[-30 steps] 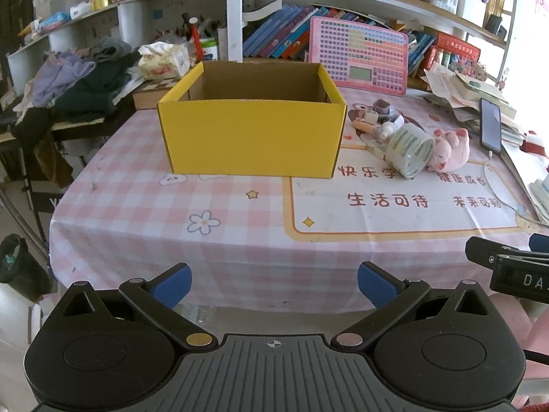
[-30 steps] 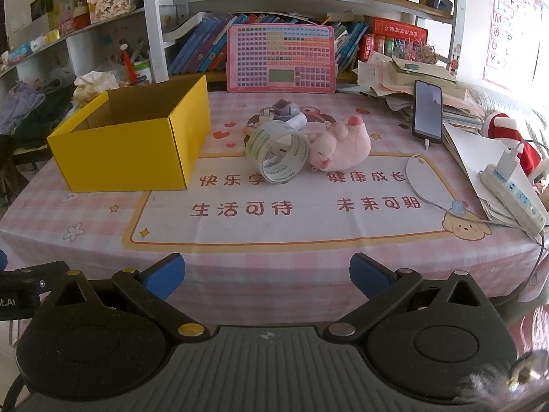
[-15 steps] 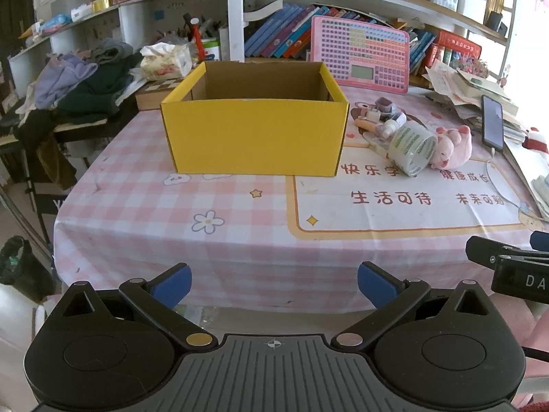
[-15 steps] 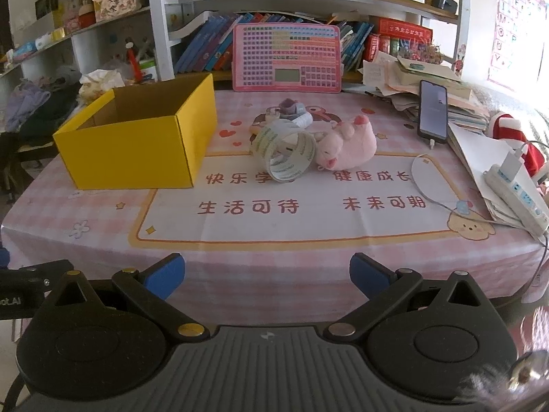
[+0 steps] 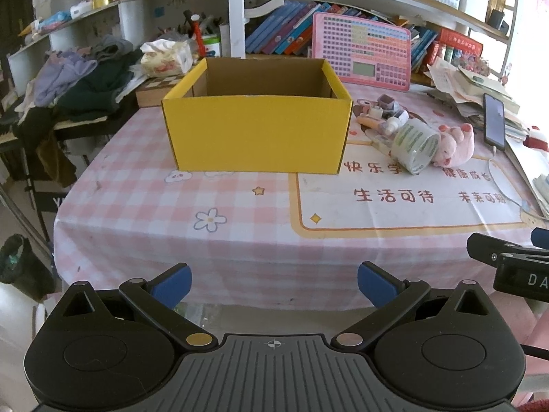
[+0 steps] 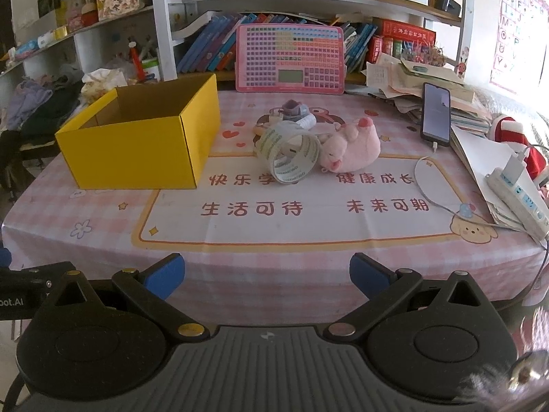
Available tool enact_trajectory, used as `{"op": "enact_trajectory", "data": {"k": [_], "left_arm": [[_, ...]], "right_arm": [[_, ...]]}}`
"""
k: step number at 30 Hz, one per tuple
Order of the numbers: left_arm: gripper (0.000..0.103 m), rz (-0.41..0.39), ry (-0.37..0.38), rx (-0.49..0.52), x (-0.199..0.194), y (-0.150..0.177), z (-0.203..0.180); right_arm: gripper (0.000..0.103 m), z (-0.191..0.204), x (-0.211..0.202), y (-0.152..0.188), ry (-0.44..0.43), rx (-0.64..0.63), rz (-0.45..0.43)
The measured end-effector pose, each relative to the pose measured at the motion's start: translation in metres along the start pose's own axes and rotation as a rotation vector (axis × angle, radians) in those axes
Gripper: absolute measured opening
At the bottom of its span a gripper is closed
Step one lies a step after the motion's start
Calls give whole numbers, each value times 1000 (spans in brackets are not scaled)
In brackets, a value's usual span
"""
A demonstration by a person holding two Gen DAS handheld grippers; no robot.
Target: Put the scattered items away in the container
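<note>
Both grippers, left (image 5: 272,283) and right (image 6: 267,274), spread empty short of the surface (image 6: 308,216): take tape roll (image 6: 288,156) by its rim first, clear of pink plush (image 6: 353,146), for yellow box (image 6: 137,137).

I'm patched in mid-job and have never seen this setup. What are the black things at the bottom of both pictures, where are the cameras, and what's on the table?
There is no robot arm: a person carries a two-finger gripper in each hand, and a fisheye camera on each one looks forward along its blue-tipped fingers. The black shapes are the grippers' own bodies. The left gripper and right gripper are both open, hold nothing, and hover short of the table's near edge. On the pink checked tablecloth stands an open yellow box, the container. To its right lie the scattered items: a roll of clear tape resting on its side against a pink plush pig, with a small grey shoe behind them. A phone and a power strip lie further right.
</note>
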State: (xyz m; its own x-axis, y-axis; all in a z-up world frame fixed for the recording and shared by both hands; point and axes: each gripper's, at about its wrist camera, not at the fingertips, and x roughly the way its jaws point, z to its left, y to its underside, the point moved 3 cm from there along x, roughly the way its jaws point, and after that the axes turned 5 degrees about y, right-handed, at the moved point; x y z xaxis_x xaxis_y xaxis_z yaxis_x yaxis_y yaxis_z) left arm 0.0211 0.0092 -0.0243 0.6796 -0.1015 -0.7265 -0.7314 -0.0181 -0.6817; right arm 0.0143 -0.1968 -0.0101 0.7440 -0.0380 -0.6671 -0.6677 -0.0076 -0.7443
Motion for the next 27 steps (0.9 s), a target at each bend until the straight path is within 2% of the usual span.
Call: {"op": "enact_trajectory", "data": {"k": [16, 20, 27], "left_arm": [[103, -29, 5, 13, -3, -2, 2], [103, -24, 17, 6, -2, -3, 5], [103, -29, 43, 17, -3, -3, 5]], "right_arm": [[103, 2, -3, -2, 6, 19, -15], [103, 2, -4, -2, -34, 40, -16], [103, 4, -2, -2, -42, 50, 3]]}}
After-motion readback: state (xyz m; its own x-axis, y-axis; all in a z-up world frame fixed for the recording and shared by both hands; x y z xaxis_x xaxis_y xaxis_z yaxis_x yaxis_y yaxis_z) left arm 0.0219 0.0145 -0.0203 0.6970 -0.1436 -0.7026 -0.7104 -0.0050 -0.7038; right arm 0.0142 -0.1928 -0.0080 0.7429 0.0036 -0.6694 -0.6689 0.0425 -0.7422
